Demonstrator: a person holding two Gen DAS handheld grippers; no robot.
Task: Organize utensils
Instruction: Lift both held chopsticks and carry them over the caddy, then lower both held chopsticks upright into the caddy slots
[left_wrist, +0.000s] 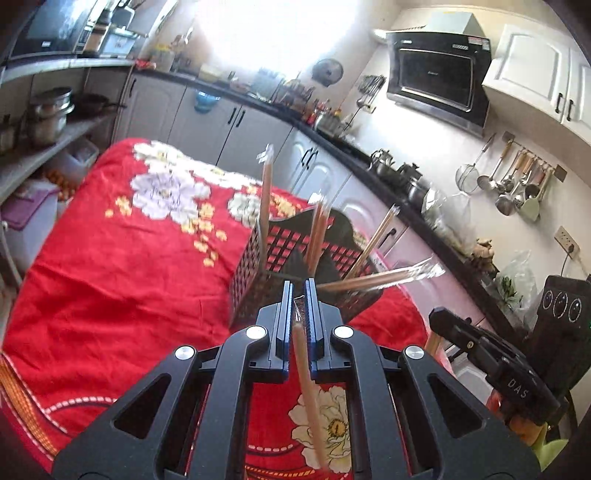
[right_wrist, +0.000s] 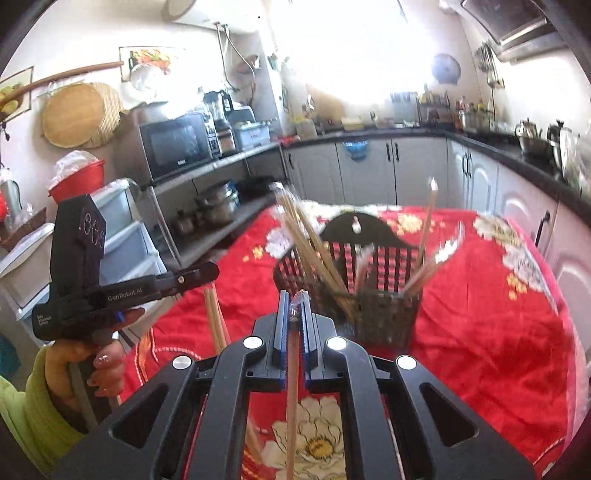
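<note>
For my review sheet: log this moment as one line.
left gripper: shut on wrapped chopsticks | right gripper: shut on wrapped chopsticks | black basket: holds several chopstick pairs | red floral cloth: under basket

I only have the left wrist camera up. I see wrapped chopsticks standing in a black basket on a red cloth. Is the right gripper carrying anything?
Observer: Yes. The right gripper is shut on one wrapped chopstick pair that hangs down below it.
Operator: What's beyond the table's left side?
Observer: A microwave sits on a metal shelf.
Operator: Who holds my gripper?
Observer: A hand in a yellow-green sleeve grips the left gripper's handle.
</note>
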